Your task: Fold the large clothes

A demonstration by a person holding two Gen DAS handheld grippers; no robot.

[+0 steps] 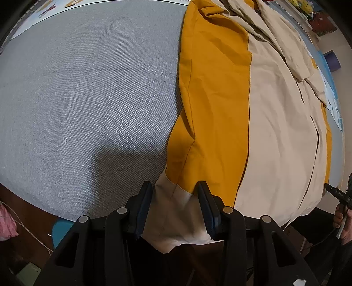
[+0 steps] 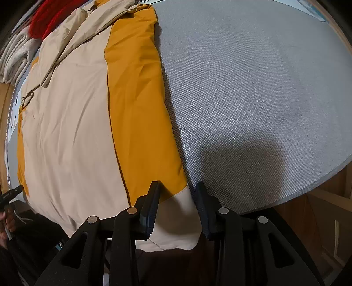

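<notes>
A large beige and mustard-yellow jacket (image 1: 275, 123) lies spread on the grey table, its hem hanging over the near edge. In the left wrist view my left gripper (image 1: 175, 189) is open, its fingers either side of a beige cuff (image 1: 176, 215) at the end of the yellow sleeve (image 1: 211, 105). In the right wrist view the jacket (image 2: 66, 123) fills the left half. My right gripper (image 2: 177, 189) is open, with the other beige cuff (image 2: 176, 220) between its fingers, below the yellow sleeve (image 2: 136, 105). Neither gripper pinches the cloth.
The grey woven table top (image 1: 88, 92) stretches left of the jacket, and right of it in the right wrist view (image 2: 253, 88). A red garment (image 2: 50, 15) and white folded cloth (image 2: 15, 57) lie at the far left. The other gripper's tip (image 1: 336, 192) shows at the edge.
</notes>
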